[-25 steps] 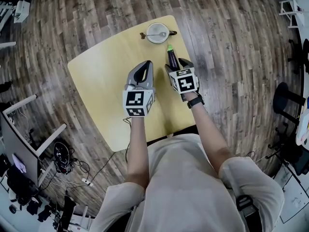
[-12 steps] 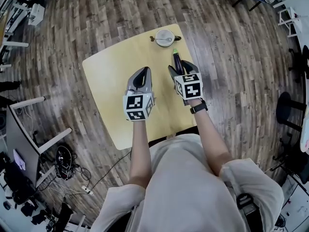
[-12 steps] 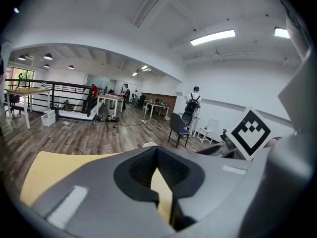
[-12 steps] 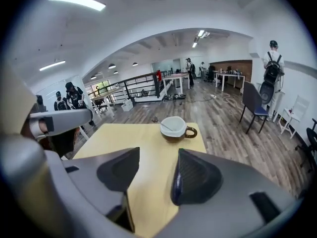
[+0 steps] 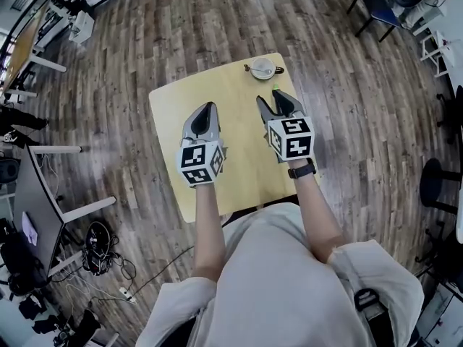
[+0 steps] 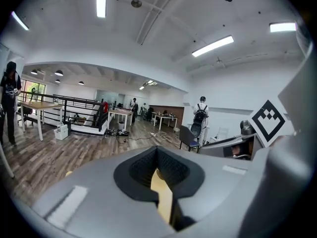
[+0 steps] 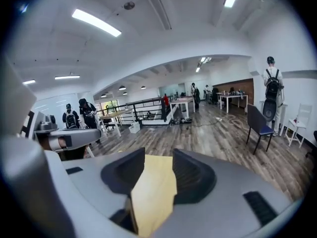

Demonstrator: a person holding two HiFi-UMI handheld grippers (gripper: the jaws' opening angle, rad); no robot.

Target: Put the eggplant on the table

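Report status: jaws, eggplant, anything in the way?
Left gripper shut, empty. Right gripper open, jaws have just been closing, nothing between them. Eggplant on table, only green tip showing past right gripper. Bowl beyond, apart.

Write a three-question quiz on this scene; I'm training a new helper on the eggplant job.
1. True or false: the bowl stands at the near edge of the table, by the person.
2. What is between the jaws of the right gripper? A an eggplant; B a spoon; C nothing.
3. Which gripper has its jaws together?
Key: 1 false, it stands at the far edge. 2 C; those jaws are apart, having just been closing a little. 3 the left gripper.
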